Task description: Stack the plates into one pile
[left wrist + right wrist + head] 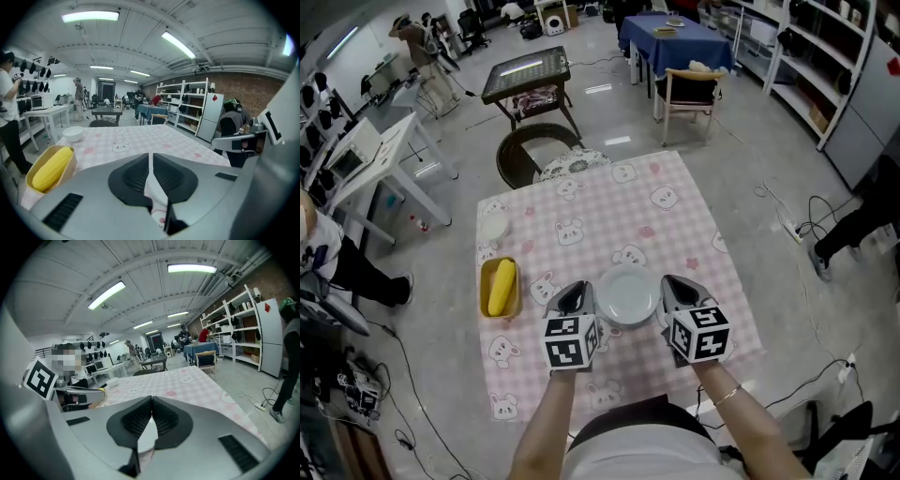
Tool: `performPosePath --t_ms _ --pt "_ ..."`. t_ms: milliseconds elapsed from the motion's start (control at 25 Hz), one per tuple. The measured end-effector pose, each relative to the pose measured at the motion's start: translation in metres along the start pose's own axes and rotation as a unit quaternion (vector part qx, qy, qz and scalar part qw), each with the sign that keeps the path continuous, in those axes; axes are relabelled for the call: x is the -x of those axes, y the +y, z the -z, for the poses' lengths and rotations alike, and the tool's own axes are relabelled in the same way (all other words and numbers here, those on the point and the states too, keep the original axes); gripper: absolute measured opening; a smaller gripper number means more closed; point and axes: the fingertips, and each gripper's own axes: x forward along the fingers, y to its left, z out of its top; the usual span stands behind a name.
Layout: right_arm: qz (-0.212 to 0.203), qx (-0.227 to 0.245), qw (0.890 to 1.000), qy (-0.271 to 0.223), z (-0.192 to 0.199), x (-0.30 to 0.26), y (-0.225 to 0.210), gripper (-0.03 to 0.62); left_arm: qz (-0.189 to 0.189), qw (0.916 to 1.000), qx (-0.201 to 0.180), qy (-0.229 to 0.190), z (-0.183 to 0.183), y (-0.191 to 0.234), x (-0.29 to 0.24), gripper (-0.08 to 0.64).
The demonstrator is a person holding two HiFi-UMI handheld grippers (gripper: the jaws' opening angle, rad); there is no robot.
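The left gripper (pixel 151 164) has its fingers (pixel 129 180) nearly together, pinching the white rim of a plate (pixel 628 294), which shows as a thin wedge between them; the right gripper (pixel 151 404) has its fingers (pixel 133 423) pressed on the plate's opposite rim, the tips meeting just above the white edge; in the head view the round white plate lies between the two grippers, the left fingers at its left edge and the right fingers at its right edge; each gripper carries a cube with square markers and is held by a bare forearm; the plate is over the near half of the worktop (pixel 675 216), which is covered by a pink checked cloth printed with cartoon animals; left of the plate, near the worktop's left edge, a yellow tray (pixel 484 291) holds a yellow cob (pixel 501 287); farther back on that side stands a small white bowl (pixel 494 226); a chair (pixel 525 155) stands at the far edge.
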Motion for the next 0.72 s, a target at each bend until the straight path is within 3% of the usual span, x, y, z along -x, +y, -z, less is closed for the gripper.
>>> performPosePath --t_ms 360,720 --pt "-0.009 0.003 0.998 -0.061 -0.020 0.037 0.016 0.005 0.000 0.9972 -0.008 -0.074 -0.030 0.003 0.043 0.026" --pt "-0.011 0.030 0.994 -0.107 -0.034 0.069 0.026 0.003 0.003 0.9946 -0.011 -0.103 -0.034 -0.009 0.071 0.026"
